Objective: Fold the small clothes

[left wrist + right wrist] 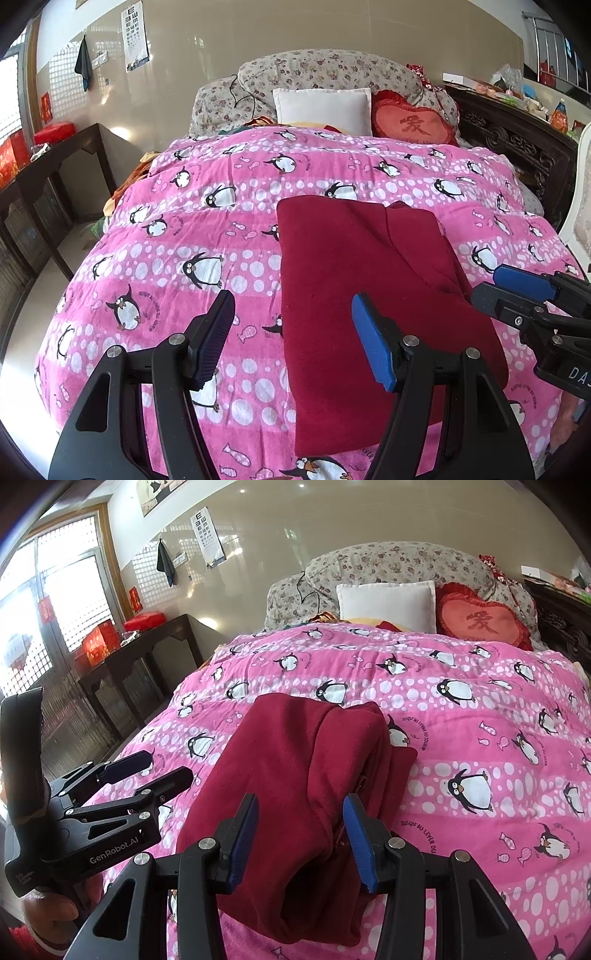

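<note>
Hovering over the near end of the dark red fleece garment point(295, 775), the right gripper point(301, 840) has its jaws parted on either side of a raised fold, neither pad visibly pressing on the cloth. The left gripper point(291, 336) is spread wide and empty, its blue pad over the garment's left edge and its black pad over the pink penguin quilt point(177, 229).

The likely risks: closing the right jaws may pinch only the top layer, so the folded stack beneath could slide apart when lifted; or they may catch the quilt along with the fleece and drag it. The soft, uneven bed could also let the bundle slump open.

Readable writing: "GenRobot.AI" on the left gripper's body in the right wrist view; "DA" on the right gripper's body in the left wrist view; "JUSQU'AU LEVER DU JOUR" printed round the penguins. Farther off, the red heart cushion point(484, 622) carries one Chinese character, and an eye chart point(207, 535) hangs on the wall.
</note>
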A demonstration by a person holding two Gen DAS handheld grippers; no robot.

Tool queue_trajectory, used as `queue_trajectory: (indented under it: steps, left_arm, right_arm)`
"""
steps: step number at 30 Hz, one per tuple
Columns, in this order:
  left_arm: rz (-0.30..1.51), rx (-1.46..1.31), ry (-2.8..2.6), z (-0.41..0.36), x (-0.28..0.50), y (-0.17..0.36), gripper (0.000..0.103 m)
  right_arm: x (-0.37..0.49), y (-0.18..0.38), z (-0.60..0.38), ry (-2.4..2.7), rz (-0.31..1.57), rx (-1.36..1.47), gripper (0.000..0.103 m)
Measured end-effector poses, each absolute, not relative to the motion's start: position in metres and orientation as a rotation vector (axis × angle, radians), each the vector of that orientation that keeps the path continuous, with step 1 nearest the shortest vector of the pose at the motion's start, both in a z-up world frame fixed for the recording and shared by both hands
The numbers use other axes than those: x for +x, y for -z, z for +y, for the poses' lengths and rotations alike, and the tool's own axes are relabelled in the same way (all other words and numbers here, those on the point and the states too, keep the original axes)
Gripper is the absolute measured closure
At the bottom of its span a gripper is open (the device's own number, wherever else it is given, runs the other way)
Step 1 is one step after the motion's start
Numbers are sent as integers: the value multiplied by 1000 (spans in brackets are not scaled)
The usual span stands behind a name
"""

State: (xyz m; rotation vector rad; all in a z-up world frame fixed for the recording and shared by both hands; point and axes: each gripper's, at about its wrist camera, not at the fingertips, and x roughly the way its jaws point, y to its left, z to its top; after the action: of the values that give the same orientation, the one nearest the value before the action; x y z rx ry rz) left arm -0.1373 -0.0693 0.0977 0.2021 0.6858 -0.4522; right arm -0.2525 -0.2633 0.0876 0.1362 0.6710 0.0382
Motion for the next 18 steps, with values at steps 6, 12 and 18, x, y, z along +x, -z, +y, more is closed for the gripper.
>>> queue_trajectory:
  steps: [6,12,18]
  left_arm:
    - [682,151,455,-65,-135,-100,37]
    - [675,138,459,-62,-135,-102,37]
    - [667,136,459,-62,-135,-103,37]
  right_arm:
    - [-253,-87,-264,-38,670,139,57]
    - [-254,-88,-266,-35,668,144,57]
    - [-255,-87,-267,-32,667,147,57]
